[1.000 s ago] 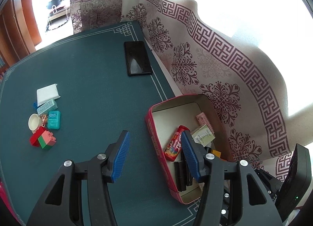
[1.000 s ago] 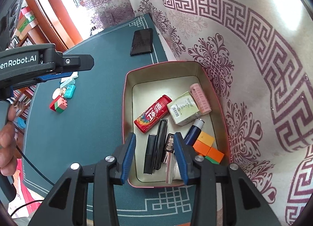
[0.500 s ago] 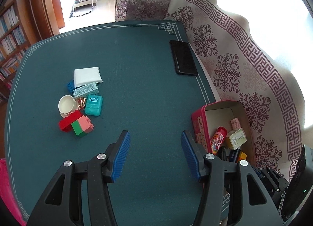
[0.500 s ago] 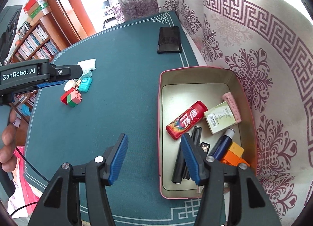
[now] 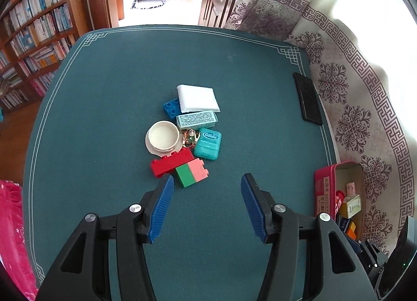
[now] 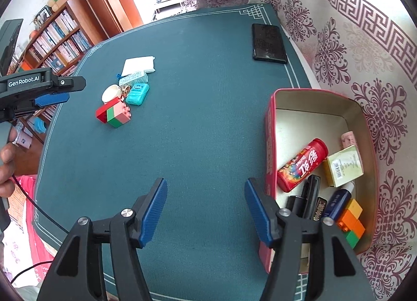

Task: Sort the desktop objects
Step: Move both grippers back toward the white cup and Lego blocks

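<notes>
A cluster of small objects lies mid-table: a red brick (image 5: 170, 162), a green-and-pink brick (image 5: 192, 172), a teal floss box (image 5: 208, 143), a white round lid (image 5: 163, 136), a patterned box (image 5: 197, 119), a blue brick (image 5: 172, 108) and a white packet (image 5: 198, 98). My left gripper (image 5: 207, 186) hovers open just short of the green-and-pink brick, nothing between its fingers. My right gripper (image 6: 206, 191) is over bare cloth left of the red tin (image 6: 269, 129), its jaws opening and empty. The tin holds a red candy tube (image 6: 302, 165), a cream box (image 6: 343, 166), dark pens and orange bricks (image 6: 351, 219).
A black phone (image 6: 268, 43) lies near the table's far right edge by the patterned curtain (image 6: 365, 48). Bookshelves (image 5: 31, 37) stand beyond the left side. A person's hand (image 6: 6, 163) holds the left gripper's handle; a cable hangs below it. Pink fabric (image 5: 13, 235) sits at the near left.
My left gripper has swung left from over the tin to the object cluster. My right gripper has pulled left out of the tin and its jaws have widened.
</notes>
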